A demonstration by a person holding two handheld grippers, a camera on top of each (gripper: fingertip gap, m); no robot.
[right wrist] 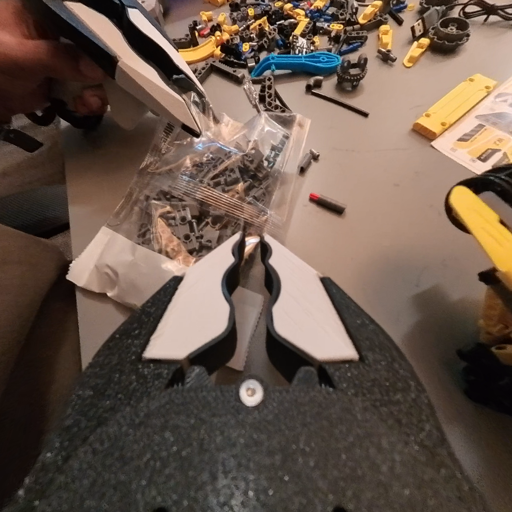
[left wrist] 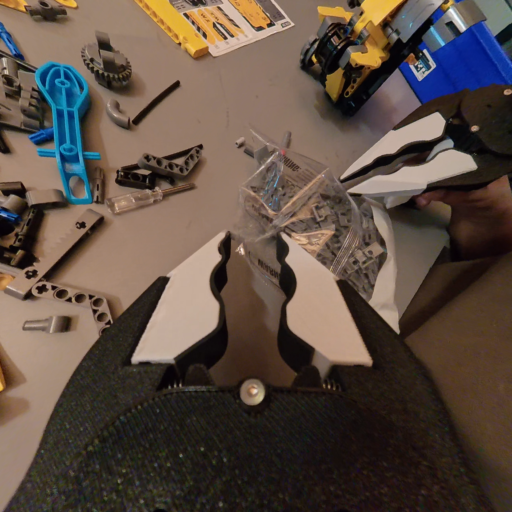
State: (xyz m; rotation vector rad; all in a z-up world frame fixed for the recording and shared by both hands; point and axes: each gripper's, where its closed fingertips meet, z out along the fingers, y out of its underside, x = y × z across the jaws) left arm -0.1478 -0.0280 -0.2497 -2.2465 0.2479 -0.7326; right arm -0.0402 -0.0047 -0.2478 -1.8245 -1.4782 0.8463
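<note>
A clear plastic bag [left wrist: 318, 210] full of small grey parts lies near the edge of the grey table [left wrist: 221, 97]. My left gripper [left wrist: 253, 238] is open, with the bag's crumpled clear corner between its fingertips. In the right wrist view it [right wrist: 196, 122] comes in from the upper left onto the bag [right wrist: 210, 188]. My right gripper [right wrist: 252, 238] is shut on the bag's near edge, by its white strip. It also shows in the left wrist view [left wrist: 345, 184], at the bag's right side.
Loose parts lie left of the bag: a blue plastic tool [left wrist: 66, 116], a grey gear [left wrist: 106, 65], a black axle [left wrist: 155, 102] and a clear-handled screwdriver [left wrist: 133, 198]. A yellow-and-black model [left wrist: 360, 55] and a blue bin [left wrist: 457, 63] stand behind. A red-tipped pin [right wrist: 327, 203] lies nearby. The gap from one gripper's tips to the other's is roughly 12 cm. To reach the clear-handled screwdriver [left wrist: 133, 198] in a straight line is about 7 cm for my left fingers, about 20 cm for my right. The right camera catches it too, in the right wrist view [right wrist: 252, 91].
</note>
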